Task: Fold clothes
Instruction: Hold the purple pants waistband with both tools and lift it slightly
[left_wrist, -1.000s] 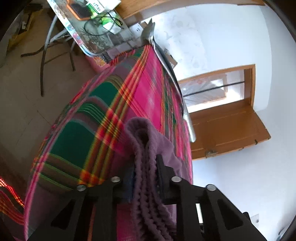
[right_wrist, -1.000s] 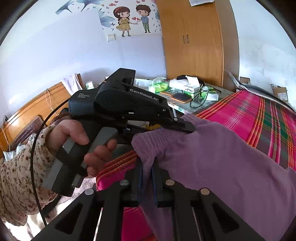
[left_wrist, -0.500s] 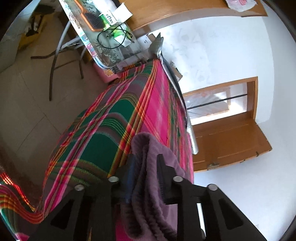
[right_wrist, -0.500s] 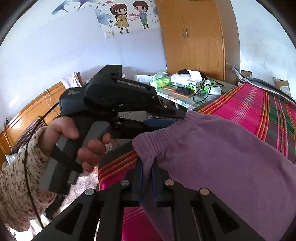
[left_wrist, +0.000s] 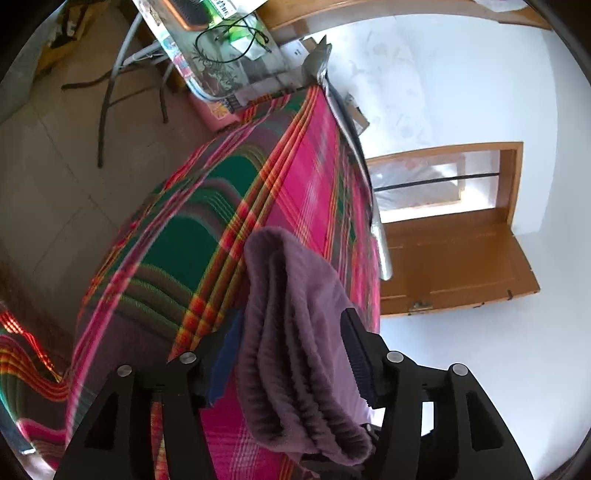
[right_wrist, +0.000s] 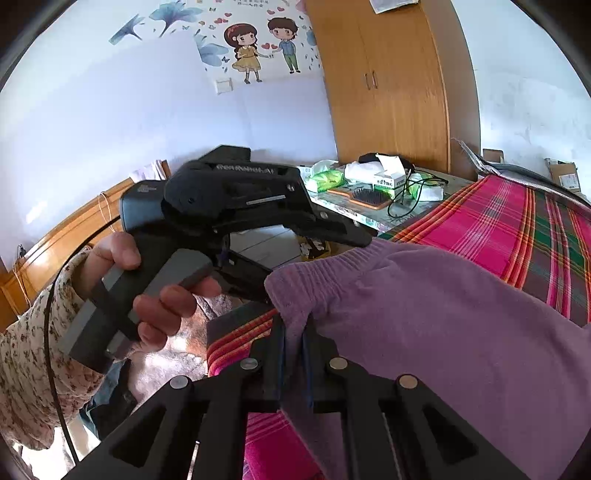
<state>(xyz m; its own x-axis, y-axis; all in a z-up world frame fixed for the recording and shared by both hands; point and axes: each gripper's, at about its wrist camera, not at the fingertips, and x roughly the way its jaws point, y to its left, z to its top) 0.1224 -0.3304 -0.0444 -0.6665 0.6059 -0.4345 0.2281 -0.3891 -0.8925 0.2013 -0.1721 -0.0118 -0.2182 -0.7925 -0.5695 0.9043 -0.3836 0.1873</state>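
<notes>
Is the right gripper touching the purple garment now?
Touching. In the right wrist view, the right gripper has both fingers closed on the ribbed edge of the purple garment, with cloth pinched between them and no gap visible.

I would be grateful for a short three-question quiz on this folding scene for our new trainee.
1. True or false: the right claw is shut on the purple garment.
2. The garment lies over: A) a plaid cloth; B) a bare wooden board; C) a white sheet.
3. Which bristled item lies on the side table?

Key: 1 true; 2 A; 3 the hairbrush.
</notes>
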